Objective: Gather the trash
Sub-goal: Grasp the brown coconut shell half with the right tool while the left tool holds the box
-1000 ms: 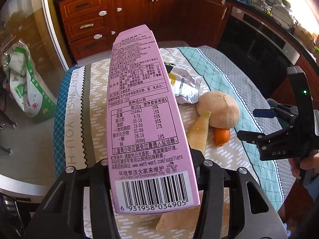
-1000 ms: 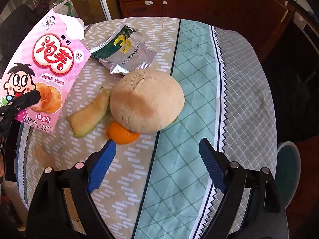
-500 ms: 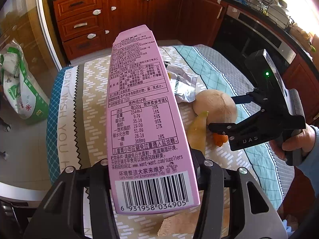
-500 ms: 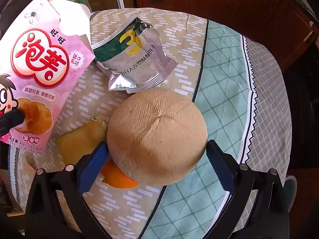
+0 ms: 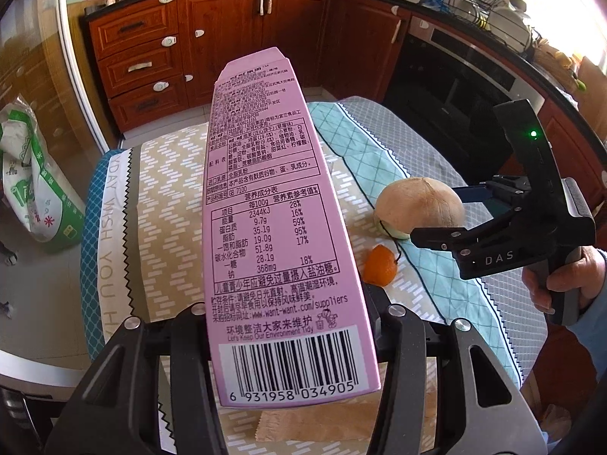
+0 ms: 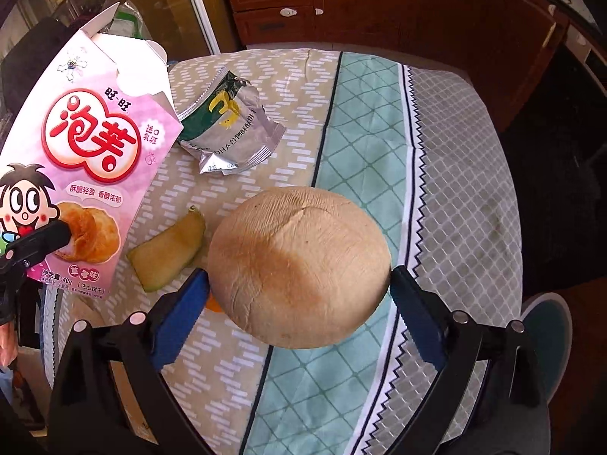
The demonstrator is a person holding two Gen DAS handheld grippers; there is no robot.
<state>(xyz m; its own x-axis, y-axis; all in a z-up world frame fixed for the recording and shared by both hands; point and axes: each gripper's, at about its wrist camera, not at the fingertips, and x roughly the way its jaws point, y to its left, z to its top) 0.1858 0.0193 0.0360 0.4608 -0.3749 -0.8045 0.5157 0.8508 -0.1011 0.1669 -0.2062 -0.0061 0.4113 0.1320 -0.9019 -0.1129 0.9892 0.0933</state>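
Note:
My left gripper (image 5: 292, 314) is shut on a tall pink snack box (image 5: 280, 227), held upright over the table; the right wrist view shows the box's front (image 6: 87, 159) with one black finger (image 6: 38, 242) across it. A round tan coconut (image 6: 299, 261) sits between the blue pads of my right gripper (image 6: 297, 284), which press on both its sides. In the left wrist view the coconut (image 5: 417, 201) hangs slightly above the cloth in that gripper (image 5: 451, 212). An orange peel (image 5: 379, 269) lies under it, a melon rind (image 6: 170, 250) beside it, and a silver-green foil wrapper (image 6: 231, 125) farther back.
The round table wears a patterned cloth (image 6: 364, 144) in beige, teal and grey. A brown paper piece (image 5: 315, 421) lies near the front edge. A green-white sack (image 5: 34, 189) stands on the floor left; a teal stool (image 6: 546, 326) right. Wooden cabinets (image 5: 151, 57) line the back.
My right gripper came down around the coconut and its pads closed against it; the coconut now stands off the cloth, uncovering the orange peel. The left gripper rose a little with the box.

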